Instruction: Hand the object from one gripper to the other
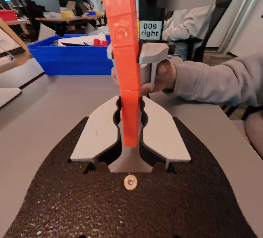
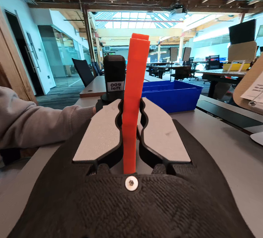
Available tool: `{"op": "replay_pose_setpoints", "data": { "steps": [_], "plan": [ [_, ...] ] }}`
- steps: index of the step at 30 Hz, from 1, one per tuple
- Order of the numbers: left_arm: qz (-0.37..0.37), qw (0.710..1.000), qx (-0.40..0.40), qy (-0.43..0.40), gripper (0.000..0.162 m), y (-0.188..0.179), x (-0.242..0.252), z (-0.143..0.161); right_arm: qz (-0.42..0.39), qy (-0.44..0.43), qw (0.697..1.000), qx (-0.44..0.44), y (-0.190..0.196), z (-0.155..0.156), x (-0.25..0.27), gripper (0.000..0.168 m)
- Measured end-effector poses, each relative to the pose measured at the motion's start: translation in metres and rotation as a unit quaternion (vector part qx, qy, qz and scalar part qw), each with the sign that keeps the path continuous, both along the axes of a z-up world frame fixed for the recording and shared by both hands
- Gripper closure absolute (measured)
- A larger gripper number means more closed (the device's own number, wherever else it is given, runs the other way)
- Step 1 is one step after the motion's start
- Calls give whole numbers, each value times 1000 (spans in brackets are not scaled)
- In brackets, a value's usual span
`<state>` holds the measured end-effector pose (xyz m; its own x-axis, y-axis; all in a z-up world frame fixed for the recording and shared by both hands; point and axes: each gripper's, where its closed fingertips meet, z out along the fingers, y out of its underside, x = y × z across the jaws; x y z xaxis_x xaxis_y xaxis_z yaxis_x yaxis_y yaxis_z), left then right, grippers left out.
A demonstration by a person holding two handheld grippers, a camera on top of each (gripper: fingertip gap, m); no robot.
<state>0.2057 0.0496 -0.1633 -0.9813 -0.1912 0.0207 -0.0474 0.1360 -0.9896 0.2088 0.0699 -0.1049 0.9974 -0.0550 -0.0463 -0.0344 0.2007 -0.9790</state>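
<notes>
Pinching the low end of the upright orange block bar point(image 1: 123, 32) with the left gripper point(image 1: 130, 101), and clamping the same bar higher up with the right gripper point(image 2: 131, 101); judging the handover as standing at the double-hold stage.
Calling next for spreading one pair of fingers while pressing firmly with the other, without tipping the bar above the grey table point(image 1: 56, 110); not telling which side is giving. Noting at far left a blue bin point(image 1: 71, 60), carrying a white flat item point(image 1: 85, 40) and, rightward, red cylinders point(image 1: 100, 42).
</notes>
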Motion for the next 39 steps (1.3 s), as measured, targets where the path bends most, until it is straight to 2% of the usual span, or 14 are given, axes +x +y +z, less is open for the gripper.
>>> {"op": "replay_pose_setpoints", "data": {
  "steps": [2,5,8,9,12,17,19,20,25,28,32,36,37,39],
  "plan": [
    [-7,1000,2,11,138,-2,-1,-3,9,-3,1000,-2,1,-2,-2,147],
    [6,999,-23,21,139,-2,6,1,-35,-2,999,20,-3,1,8,145],
    [41,994,-94,32,139,7,17,18,-61,0,998,-13,-3,-10,16,113],
    [49,990,-126,38,139,11,20,26,-66,1,997,-42,0,-19,18,109],
    [54,980,-185,42,140,22,22,42,-61,3,992,-109,10,-43,17,112],
    [61,975,-211,31,140,28,23,50,-58,-32,980,-189,20,-73,14,120],
    [68,974,-213,25,140,30,24,52,-60,-45,979,-191,20,-75,13,125],
    [64,974,-213,26,140,31,24,52,-55,-48,979,-190,20,-74,11,140],
    [60,973,-223,14,140,32,21,58,-42,-39,983,-176,21,-69,10,142],
    [72,973,-221,-5,137,33,20,59,-14,-11,987,-160,22,-65,5,142],
    [56,973,-223,-14,103,42,14,67,152,78,976,-132,18,-60,-32,143],
    [-26,961,-276,20,104,55,-5,80,223,171,954,-102,13,-53,-40,146],
    [-31,963,-267,18,109,56,-7,77,228,186,950,-99,13,-53,-39,146],
    [-34,971,-237,3,134,52,-9,71,224,192,948,-118,14,-61,-38,146]
  ]
}}
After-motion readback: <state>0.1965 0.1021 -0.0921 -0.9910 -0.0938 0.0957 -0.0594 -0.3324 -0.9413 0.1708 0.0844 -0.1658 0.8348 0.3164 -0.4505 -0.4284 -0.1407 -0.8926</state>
